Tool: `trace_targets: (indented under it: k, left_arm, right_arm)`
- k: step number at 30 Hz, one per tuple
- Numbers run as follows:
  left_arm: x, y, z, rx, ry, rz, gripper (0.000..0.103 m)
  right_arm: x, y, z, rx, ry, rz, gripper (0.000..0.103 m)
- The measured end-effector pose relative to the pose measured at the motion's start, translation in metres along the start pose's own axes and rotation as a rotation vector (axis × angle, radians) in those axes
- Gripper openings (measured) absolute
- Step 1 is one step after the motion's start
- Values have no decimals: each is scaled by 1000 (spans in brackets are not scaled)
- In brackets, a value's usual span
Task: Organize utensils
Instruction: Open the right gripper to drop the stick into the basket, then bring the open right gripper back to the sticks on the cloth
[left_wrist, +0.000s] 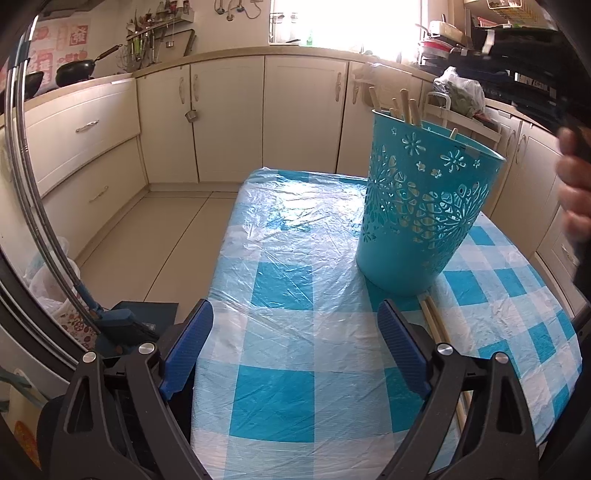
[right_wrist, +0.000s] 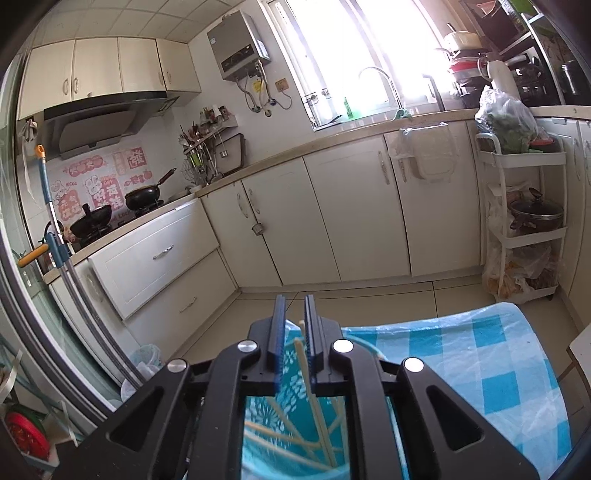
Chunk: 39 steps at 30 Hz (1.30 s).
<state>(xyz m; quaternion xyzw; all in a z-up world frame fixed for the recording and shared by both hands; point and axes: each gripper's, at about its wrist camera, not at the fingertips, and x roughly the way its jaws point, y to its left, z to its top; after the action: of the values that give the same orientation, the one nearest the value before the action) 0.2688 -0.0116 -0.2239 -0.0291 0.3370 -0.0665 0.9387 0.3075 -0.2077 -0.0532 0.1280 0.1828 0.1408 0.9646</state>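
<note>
A teal cut-out basket (left_wrist: 424, 206) stands on the blue-checked table (left_wrist: 295, 387), with several wooden chopsticks (left_wrist: 406, 107) sticking up from it. Two more chopsticks (left_wrist: 434, 321) lie flat on the cloth at the basket's near foot. My left gripper (left_wrist: 295, 306) hovers low over the table in front of the basket, wide open with nothing in it. My right gripper (right_wrist: 294, 306) hangs directly above the basket (right_wrist: 288, 424). Its jaws stand a narrow gap apart, and one chopstick (right_wrist: 302, 343) sits loose in that gap, slanting down into the basket. A hand (left_wrist: 576, 184) shows at the right edge.
Cream kitchen cabinets (right_wrist: 351, 206) line the far walls past a strip of tiled floor. A white tiered trolley (right_wrist: 524, 229) with a pot and bags stands at the right. A mop handle (right_wrist: 55, 240) leans at the left. Cloth to the basket's left (left_wrist: 288, 221) carries nothing.
</note>
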Motion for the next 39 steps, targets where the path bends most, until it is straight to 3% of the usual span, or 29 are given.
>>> trace_targets:
  k: [5, 12, 15, 23, 30, 39]
  left_arm:
    - [-1, -1, 0, 6, -6, 6, 87]
    - [-2, -7, -2, 31, -10, 15, 87]
    - [-2, -8, -3, 40, -12, 20, 87]
    - [-2, -9, -2, 39, -9, 17, 87]
    - [-1, -9, -2, 43, -9, 16, 88]
    - [-1, -11, -3, 46, -9, 16, 88]
  right_arm:
    - [-43, 0, -40, -38, 40, -31, 16]
    - [-9, -15, -137, -36, 392, -101, 17]
    - [11, -18, -151, -40, 453, -122, 17]
    - [46, -15, -157, -76, 530, -165, 17]
    - [45, -11, -163, -128, 548, -186, 14]
    - [20, -27, -169, -106, 534, -209, 9]
